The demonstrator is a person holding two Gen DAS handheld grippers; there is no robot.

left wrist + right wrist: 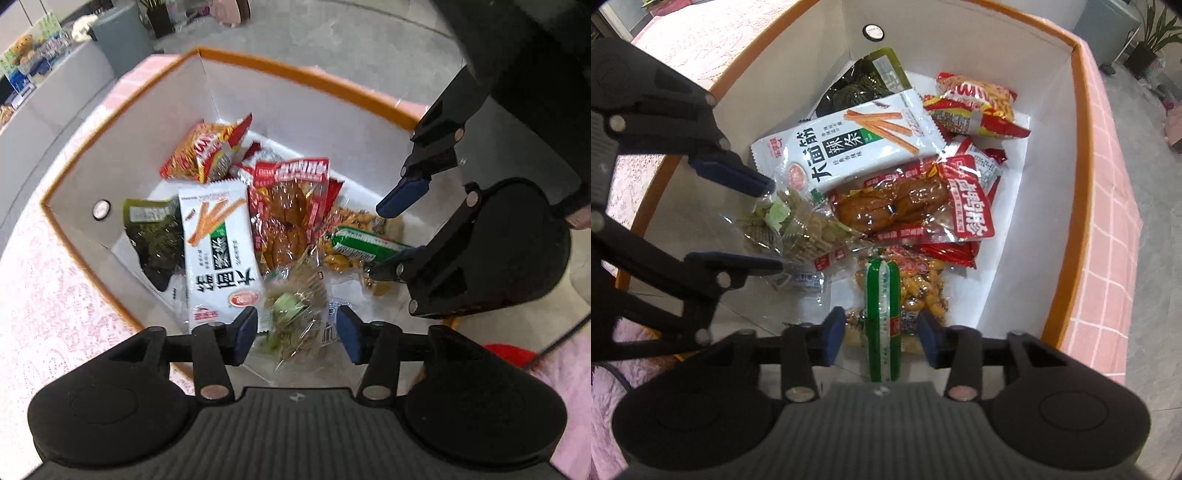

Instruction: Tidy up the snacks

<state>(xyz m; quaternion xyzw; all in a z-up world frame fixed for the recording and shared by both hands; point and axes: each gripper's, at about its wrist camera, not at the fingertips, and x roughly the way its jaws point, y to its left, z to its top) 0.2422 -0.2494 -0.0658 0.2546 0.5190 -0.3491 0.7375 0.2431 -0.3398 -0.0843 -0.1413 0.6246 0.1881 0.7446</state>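
While both tongs hang over the orange-rimmed box (122,110), a heap of snack packets is seen lying on its white floor. The left gripper (297,334) is held with jaws apart above a clear packet of biscuits (295,310), its pads not pressing on the wrapper. The right gripper (882,334) is likewise released — a green sausage stick (882,317) lies between its jaws, untouched on either side as far as can be told. Beside these, a white packet of spicy strips (849,140) and a red packet of braised meat (912,203) are piled near the middle. The packets are judged light, soft and slippery; crinkly film is best pinched at a sealed edge. The sausage stick — firmer and round — is better taken across its middle.
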